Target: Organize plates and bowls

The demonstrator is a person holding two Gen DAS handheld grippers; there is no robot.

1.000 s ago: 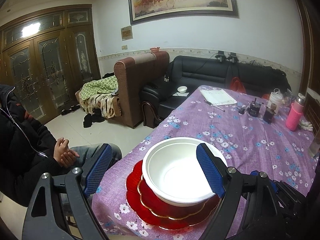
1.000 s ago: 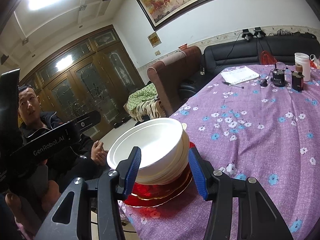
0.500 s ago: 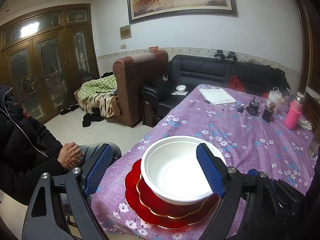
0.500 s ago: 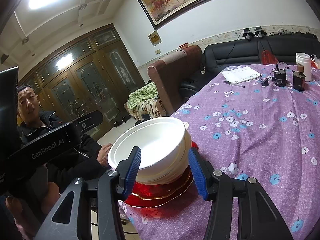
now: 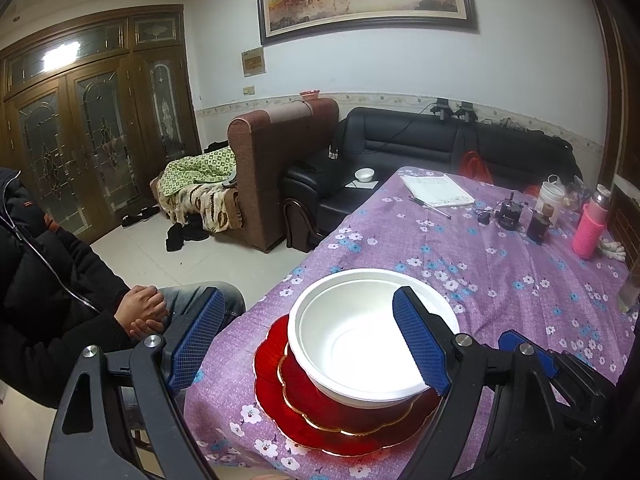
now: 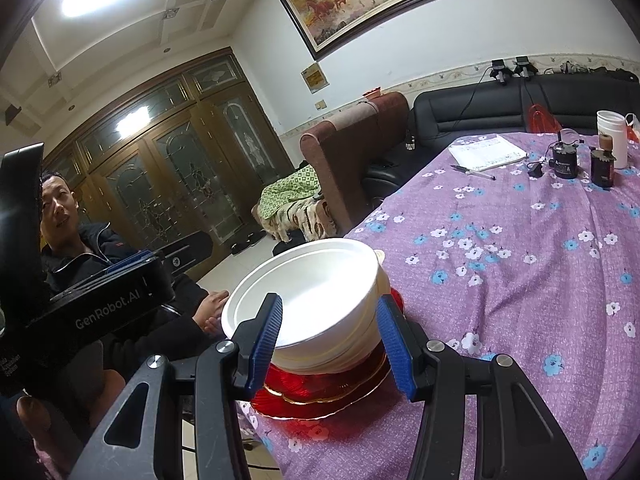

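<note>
A stack of white bowls [image 5: 360, 344] sits on stacked red plates [image 5: 320, 420] with gold rims, at the near corner of the purple flowered table. My left gripper [image 5: 308, 344] is open and empty, above the stack's near side. In the right wrist view the white bowls [image 6: 312, 296] sit on the red plates [image 6: 340, 388]. My right gripper [image 6: 328, 340] is open, its blue pads flanking the bowl stack's near side without gripping it.
A seated man in a black jacket [image 5: 48, 280] is just left of the table corner. At the table's far end are a notebook [image 5: 436, 196], pen, dark jars [image 5: 538, 224], white cup and pink bottle [image 5: 590, 228]. Sofas stand behind.
The left view has drifted slightly, so the stack sits a touch lower and more central. The right gripper has hardly moved. The bowls and plates stay put.
</note>
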